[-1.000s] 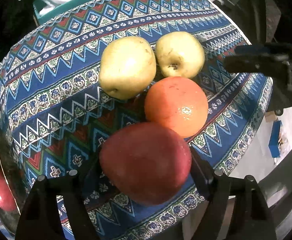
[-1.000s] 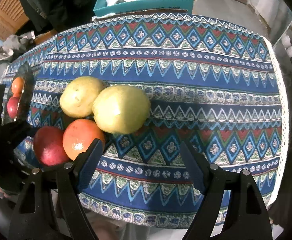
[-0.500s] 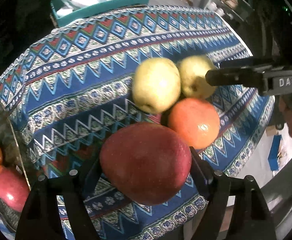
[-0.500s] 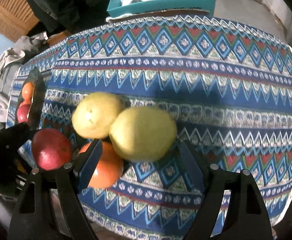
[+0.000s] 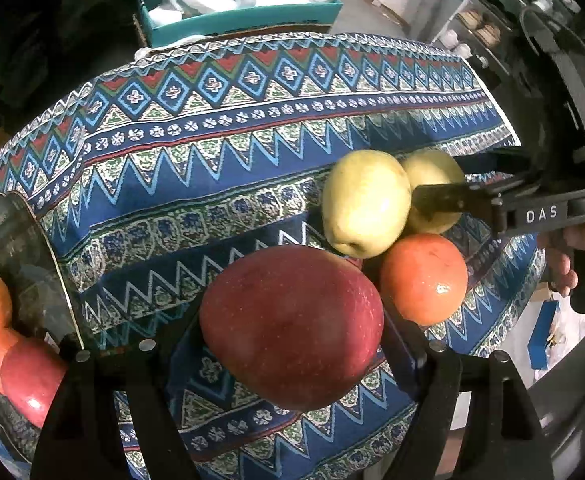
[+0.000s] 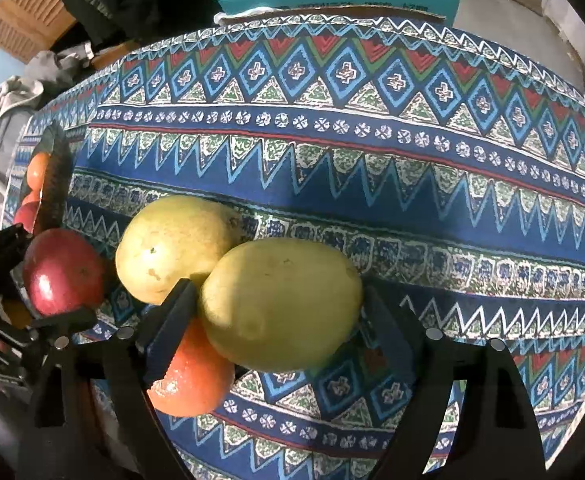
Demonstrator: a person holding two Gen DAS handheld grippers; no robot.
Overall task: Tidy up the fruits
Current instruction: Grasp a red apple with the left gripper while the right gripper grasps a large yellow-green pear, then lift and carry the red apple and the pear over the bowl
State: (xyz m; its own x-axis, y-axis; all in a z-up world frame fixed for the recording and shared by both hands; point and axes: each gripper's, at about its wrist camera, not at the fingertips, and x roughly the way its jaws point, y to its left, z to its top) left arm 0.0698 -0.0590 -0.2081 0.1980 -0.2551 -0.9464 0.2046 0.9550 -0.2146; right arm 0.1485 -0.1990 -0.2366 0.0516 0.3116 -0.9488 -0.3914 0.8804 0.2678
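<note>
Left gripper [image 5: 292, 344] fingers clamp glossy red apple [image 5: 292, 326]; right gripper [image 6: 280, 320] fingers opening around smooth yellow-green pear [image 6: 280, 298]

Two yellow apples [image 6: 280, 304] (one orange [image 6: 190, 376])

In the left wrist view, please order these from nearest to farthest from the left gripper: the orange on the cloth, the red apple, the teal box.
1. Red apple: between the fingers of the left gripper.
2. Orange: on the cloth, just right of the apple.
3. Teal box: beyond the table's far edge, at the top of the view.
</note>
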